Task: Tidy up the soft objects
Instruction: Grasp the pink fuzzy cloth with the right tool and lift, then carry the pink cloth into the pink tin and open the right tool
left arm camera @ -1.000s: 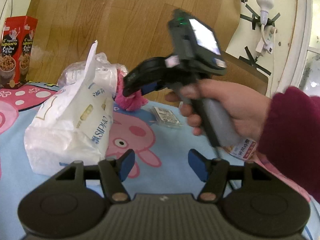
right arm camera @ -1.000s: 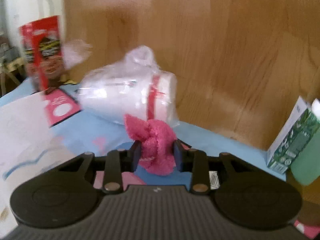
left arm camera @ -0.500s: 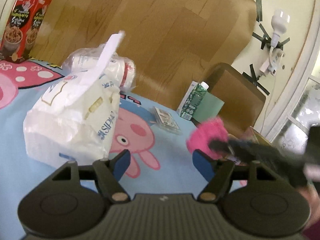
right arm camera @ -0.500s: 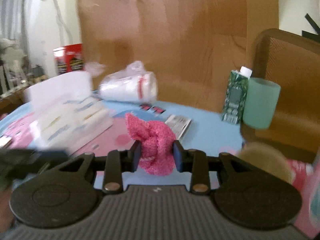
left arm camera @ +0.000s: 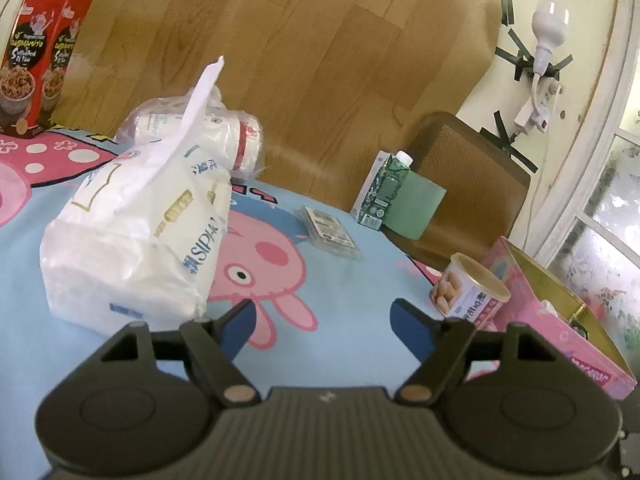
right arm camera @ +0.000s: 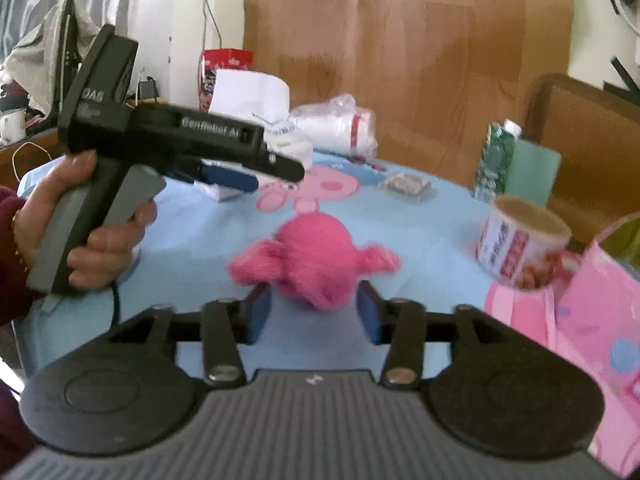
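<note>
Both claws stand open, their jaws having just been widening. Right claw (right arm camera: pixel 314 312) has the pink fluffy toy (right arm camera: pixel 316 260) lying on the blue tablecloth (right arm camera: pixel 420 224) between its tips, pads apart from it. Left claw (left arm camera: pixel 322 322) holds nothing; the white tissue pack (left arm camera: pixel 140 236) sits just left of it. A pink box (left arm camera: pixel 560 320) stands open to its right, contents unclear; a tin (left arm camera: pixel 468 290) sits beside the box.

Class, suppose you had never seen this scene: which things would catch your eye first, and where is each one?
The fluffy pink toy stands out first, lying on the blue cartoon-pig cloth between the parted fingers of the right gripper, whose jaws have just been opening and no longer press it. Next comes the big white tissue pack, standing just ahead and left of the open, empty left gripper. A red snack box glows at the far left edge.
</note>
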Tool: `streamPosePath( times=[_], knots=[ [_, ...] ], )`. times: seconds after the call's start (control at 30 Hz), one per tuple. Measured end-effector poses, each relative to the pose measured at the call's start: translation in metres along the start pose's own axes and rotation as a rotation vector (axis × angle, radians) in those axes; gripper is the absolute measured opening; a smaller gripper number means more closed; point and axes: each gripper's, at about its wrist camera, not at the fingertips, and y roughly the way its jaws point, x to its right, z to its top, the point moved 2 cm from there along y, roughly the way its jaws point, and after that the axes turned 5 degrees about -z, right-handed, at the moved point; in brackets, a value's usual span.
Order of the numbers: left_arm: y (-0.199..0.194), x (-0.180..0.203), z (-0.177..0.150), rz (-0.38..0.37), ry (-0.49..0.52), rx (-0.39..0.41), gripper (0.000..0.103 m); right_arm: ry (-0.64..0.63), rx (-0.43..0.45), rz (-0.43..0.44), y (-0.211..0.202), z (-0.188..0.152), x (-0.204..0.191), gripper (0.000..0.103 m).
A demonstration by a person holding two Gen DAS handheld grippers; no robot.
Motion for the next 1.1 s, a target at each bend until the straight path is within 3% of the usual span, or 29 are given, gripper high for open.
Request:
streamPosePath(
  times=[0.13, 0.33, 0.5, 0.63, 0.7, 0.77, 0.8, 0.9, 1.1],
  knots=[
    [0.001, 0.003, -0.001, -0.005, 0.012, -0.006, 0.077, 0.046, 0.001, -0.009, -0.007, -0.009, 0.002, 0.072],
    [-0.001, 0.005, -0.002, -0.023, 0.012, -0.021, 0.077, 0.079, -0.006, 0.022, -0.010, -0.013, 0.003, 0.077],
    [-0.016, 0.017, -0.010, -0.121, -0.022, -0.060, 0.077, 0.084, -0.002, 0.044, -0.011, -0.013, -0.001, 0.078],
    [-0.022, 0.040, -0.017, -0.190, 0.019, -0.115, 0.072, 0.082, -0.018, 0.064, -0.003, -0.008, -0.004, 0.077],
    [-0.019, 0.049, -0.023, -0.199, 0.036, -0.167, 0.062, 0.077, -0.039, 0.080, 0.003, -0.007, -0.006, 0.076],
    [-0.013, 0.055, -0.031, -0.223, 0.028, -0.217, 0.049, 0.069, -0.060, 0.091, 0.008, -0.008, -0.010, 0.061],
    [-0.009, 0.060, -0.035, -0.229, 0.032, -0.236, 0.049, 0.066, -0.066, 0.089, 0.010, -0.009, -0.011, 0.049],
    [-0.006, 0.076, -0.037, -0.192, 0.108, -0.217, 0.049, 0.085, -0.046, 0.049, 0.006, -0.011, -0.007, 0.038],
    [0.008, 0.129, -0.013, -0.292, 0.215, -0.189, 0.049, 0.194, 0.082, -0.083, -0.027, -0.009, 0.029, 0.035]
  ],
)
